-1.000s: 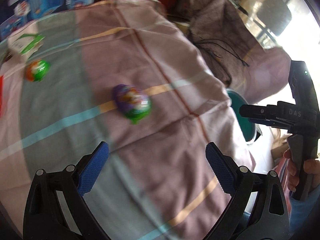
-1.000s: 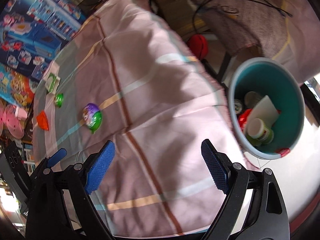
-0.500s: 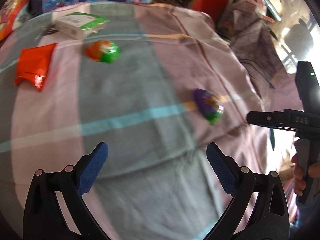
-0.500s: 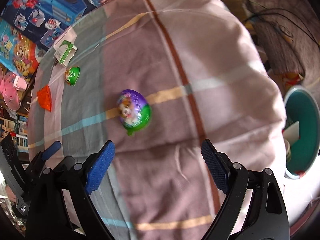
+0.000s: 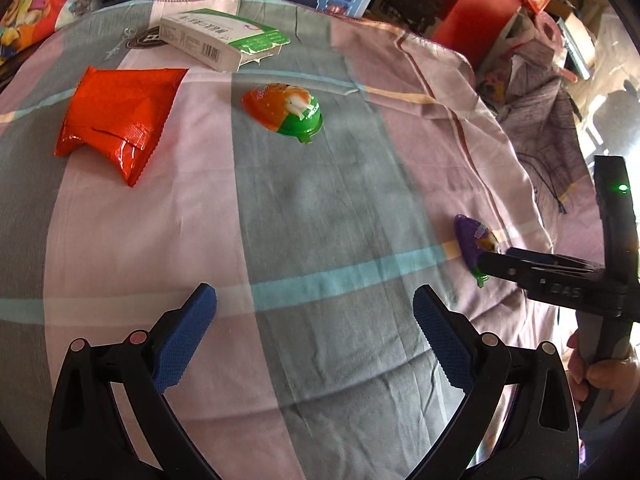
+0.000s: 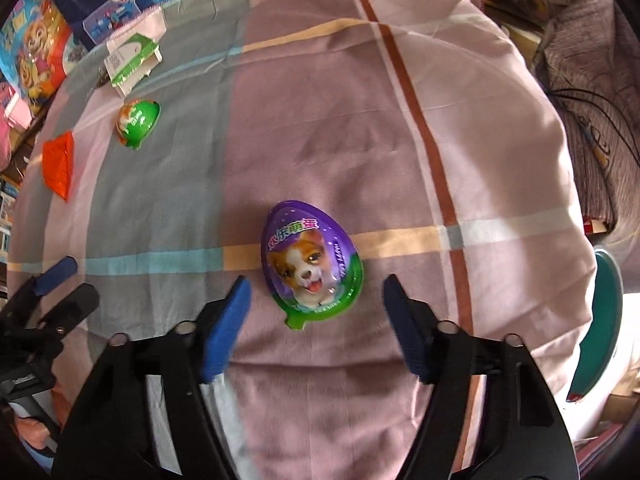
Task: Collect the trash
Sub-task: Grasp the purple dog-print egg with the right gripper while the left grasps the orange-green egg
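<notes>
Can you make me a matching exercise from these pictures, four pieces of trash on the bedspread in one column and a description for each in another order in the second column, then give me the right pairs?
Things:
1. purple egg capsule
2. orange egg capsule
3. red foil packet
4. white and green carton

Descriptions:
A. a box lying nearest the toy boxes at the far edge
B. flat and crinkled, beside the orange egg
C. shows a puppy's face, just ahead of the right gripper's closing fingers, not yet touched
D. green rim, between the carton and the purple egg

Pairs: 1-C, 2-D, 3-B, 4-A
</notes>
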A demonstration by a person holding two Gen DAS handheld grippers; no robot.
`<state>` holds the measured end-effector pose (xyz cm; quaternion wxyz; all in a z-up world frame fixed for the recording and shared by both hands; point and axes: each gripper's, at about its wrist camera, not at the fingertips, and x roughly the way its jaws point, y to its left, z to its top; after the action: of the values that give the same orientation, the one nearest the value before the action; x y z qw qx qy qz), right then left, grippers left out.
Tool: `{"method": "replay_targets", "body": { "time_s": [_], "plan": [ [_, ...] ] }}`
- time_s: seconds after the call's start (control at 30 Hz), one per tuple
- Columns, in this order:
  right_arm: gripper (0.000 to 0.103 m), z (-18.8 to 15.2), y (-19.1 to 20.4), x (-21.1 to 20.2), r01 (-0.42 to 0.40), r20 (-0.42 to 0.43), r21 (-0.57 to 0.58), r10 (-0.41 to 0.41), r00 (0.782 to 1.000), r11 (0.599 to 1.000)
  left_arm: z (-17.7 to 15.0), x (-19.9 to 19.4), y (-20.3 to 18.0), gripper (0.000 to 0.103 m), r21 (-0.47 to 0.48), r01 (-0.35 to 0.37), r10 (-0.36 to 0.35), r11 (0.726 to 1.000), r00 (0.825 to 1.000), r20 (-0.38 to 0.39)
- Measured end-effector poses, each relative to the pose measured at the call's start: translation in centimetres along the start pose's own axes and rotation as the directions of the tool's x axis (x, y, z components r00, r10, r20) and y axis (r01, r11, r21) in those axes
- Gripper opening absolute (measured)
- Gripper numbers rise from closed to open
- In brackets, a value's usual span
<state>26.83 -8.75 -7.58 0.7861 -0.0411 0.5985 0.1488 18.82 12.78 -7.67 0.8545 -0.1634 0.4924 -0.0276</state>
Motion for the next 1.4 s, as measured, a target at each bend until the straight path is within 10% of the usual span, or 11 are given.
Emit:
{"method": "replay_targets", "body": {
  "time_s": [0.27,1.03,1.4],
  "plan": [
    [0.048,0.6,1.6,0.9,0.071,0.017,-0.066,-0.07,0.997,0.995,0.3,0.3,0.2,0.099,0.024,-0.001,0.001,1.0,1.0,0.007],
    [0.048,9.5,1.0,1.0,-0.154,0.037,0.054,0.152,0.988,0.987,9.5,3.9,-1.2,0.098,0.019,-0.059,0.059,0.998,0.997,0.042],
    [0.048,9.7,-0.7,2.1,-0.223,0.042,0.067,0.22,0.975,0.973,12.5,7.9,-2.4,0.057,0.051,-0.286,0.283,0.957,0.957,0.063]
  ]
}}
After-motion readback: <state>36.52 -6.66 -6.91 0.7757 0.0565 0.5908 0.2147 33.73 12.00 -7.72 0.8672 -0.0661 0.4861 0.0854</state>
